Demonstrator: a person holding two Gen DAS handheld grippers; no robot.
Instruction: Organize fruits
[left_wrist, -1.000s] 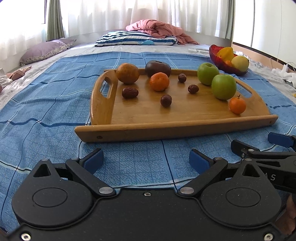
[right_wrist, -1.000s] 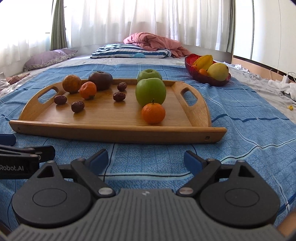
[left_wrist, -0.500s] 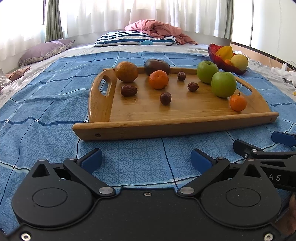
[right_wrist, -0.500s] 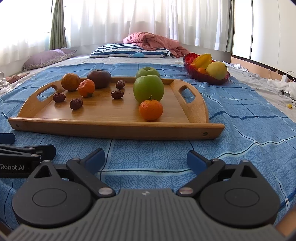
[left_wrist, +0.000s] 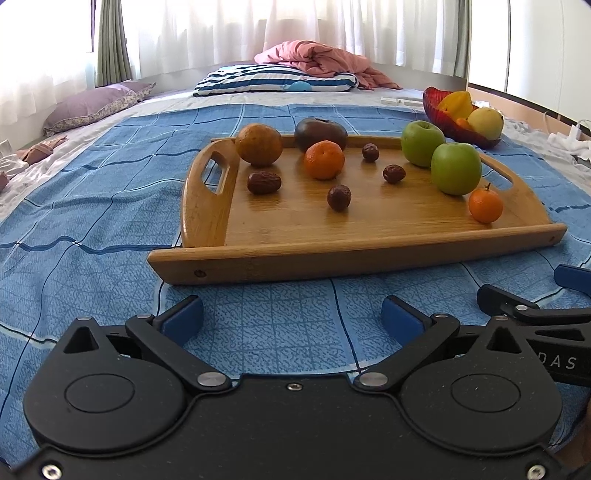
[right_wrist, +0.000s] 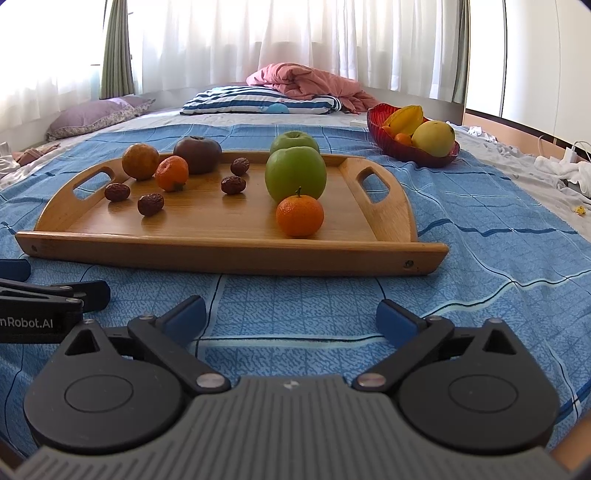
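1. Two grippers, both mine, sit short of the wooden tray (right_wrist: 229, 254) over the blue bedspread (right_wrist: 480, 258). My left gripper (left_wrist: 291, 317) is spread wide and empty; my right gripper (right_wrist: 291, 314) is opening, nothing between its pads.
2. Nearest fruit to my right gripper: the small orange (right_wrist: 300, 216), on the tray just ahead of a green apple (right_wrist: 295, 173).
3. Judged best approach: lift over the tray's front rim, then straddle the orange from above.
4. Obstruction: the apple stands close behind; avoid nudging it.
5. A red fruit bowl (right_wrist: 413, 155) lies beyond the tray's right handle, well apart.
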